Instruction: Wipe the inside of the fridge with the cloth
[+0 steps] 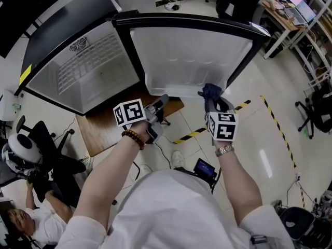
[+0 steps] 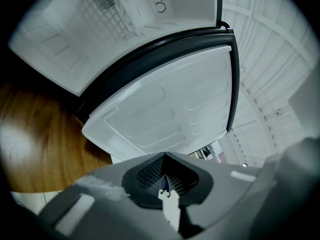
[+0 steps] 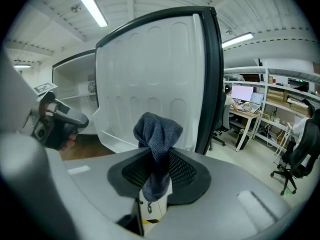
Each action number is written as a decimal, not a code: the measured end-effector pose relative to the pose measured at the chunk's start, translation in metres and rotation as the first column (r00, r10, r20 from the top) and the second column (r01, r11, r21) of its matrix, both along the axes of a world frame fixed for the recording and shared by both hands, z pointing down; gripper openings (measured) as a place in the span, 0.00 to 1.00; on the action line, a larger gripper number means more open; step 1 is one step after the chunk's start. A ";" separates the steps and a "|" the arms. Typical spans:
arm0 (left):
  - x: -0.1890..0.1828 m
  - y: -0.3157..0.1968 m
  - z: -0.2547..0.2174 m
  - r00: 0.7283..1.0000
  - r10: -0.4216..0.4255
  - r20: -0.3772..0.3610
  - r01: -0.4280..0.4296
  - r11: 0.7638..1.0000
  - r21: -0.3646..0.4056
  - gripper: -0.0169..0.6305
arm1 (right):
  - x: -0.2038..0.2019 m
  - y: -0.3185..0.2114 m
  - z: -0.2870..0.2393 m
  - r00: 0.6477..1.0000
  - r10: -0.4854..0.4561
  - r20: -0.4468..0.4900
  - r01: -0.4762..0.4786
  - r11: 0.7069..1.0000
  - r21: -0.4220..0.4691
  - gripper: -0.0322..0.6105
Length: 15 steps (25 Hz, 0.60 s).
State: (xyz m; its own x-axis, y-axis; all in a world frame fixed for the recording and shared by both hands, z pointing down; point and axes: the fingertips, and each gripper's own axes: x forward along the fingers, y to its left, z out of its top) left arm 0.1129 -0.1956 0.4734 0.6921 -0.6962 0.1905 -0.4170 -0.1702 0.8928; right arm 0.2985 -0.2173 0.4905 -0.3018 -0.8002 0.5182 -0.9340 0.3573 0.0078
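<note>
The small fridge (image 1: 83, 71) stands open, its white inside and wire shelf facing me. Its door (image 1: 192, 56) is swung wide, showing the white moulded inner liner (image 2: 165, 109) (image 3: 150, 79). A dark blue cloth (image 1: 210, 91) (image 3: 157, 131) sticks up bunched from my right gripper (image 1: 212, 101) (image 3: 157, 171), which is shut on it just in front of the door's lower edge. To the left of it, my left gripper (image 1: 162, 102) (image 2: 165, 184) is shut with nothing in it, near the door's lower left corner.
The fridge rests on a wooden board (image 1: 104, 126). Yellow-black tape (image 1: 192, 135) crosses the tiled floor below the door. A seated person (image 1: 31, 217) and a black chair (image 1: 41, 149) are at lower left. Desks (image 1: 290, 4) and another chair (image 1: 316, 113) stand at right.
</note>
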 end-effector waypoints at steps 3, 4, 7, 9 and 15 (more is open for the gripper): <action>-0.009 0.000 -0.003 1.000 -0.011 0.019 0.010 1.000 0.014 0.03 | -0.010 0.004 -0.011 1.000 -0.027 0.007 0.027 0.999 0.023 0.18; -0.012 0.000 -0.004 1.000 -0.015 0.025 0.015 1.000 0.019 0.03 | -0.013 0.005 -0.015 0.999 -0.034 0.009 0.034 0.999 0.032 0.18; -0.023 0.000 -0.009 0.998 -0.029 0.050 0.027 0.999 0.042 0.03 | -0.023 0.005 -0.030 0.998 -0.055 0.015 0.054 0.996 0.066 0.18; -0.029 0.000 -0.013 0.997 -0.037 0.064 0.033 0.998 0.058 0.03 | -0.028 0.004 -0.044 0.998 -0.065 0.019 0.063 0.993 0.096 0.18; -0.046 0.000 -0.026 0.993 -0.063 0.104 0.051 0.993 0.108 0.03 | -0.030 -0.002 -0.106 0.997 -0.074 0.036 0.064 0.972 0.225 0.18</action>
